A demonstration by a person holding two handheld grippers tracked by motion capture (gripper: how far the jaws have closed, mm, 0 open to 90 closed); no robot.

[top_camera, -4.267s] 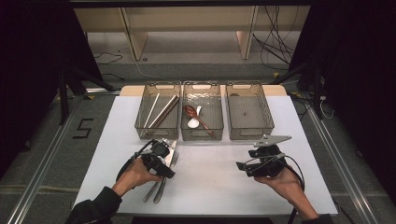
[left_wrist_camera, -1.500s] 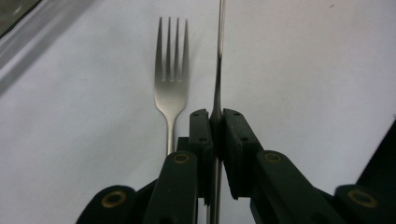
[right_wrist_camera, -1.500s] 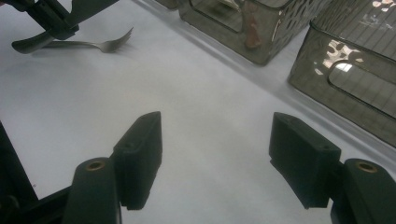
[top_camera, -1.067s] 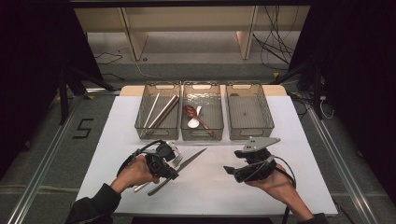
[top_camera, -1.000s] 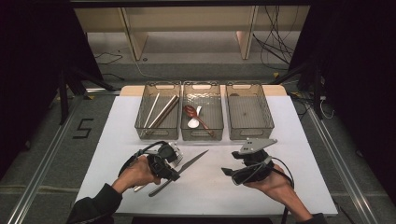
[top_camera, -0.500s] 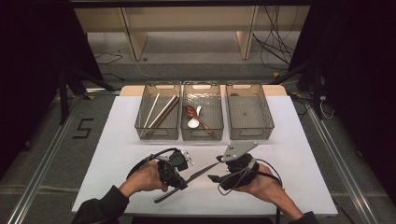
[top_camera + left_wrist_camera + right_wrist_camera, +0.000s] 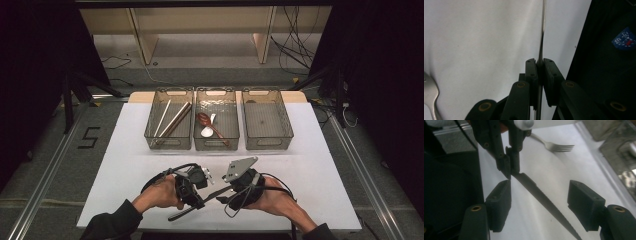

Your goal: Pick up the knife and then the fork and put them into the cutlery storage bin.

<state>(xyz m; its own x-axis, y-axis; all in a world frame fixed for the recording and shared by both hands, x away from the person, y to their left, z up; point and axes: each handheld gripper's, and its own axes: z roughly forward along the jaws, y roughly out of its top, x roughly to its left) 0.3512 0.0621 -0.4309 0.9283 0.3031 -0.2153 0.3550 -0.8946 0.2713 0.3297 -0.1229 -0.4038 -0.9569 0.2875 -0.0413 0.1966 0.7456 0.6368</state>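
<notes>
The table top [image 7: 125, 165] is plain white. Three bins [image 7: 267, 122] at its far side are smoky grey and see-through. One spoon [image 7: 204, 120] in the middle bin is reddish brown, the other [image 7: 208, 131] white. The knife [image 7: 541, 197] is silver with a finely toothed edge, and the fork [image 7: 554, 145] is silver too. Both grippers' jaws are black with brass-coloured rivets, and the right gripper [image 7: 226, 187] carries a grey plate.
</notes>
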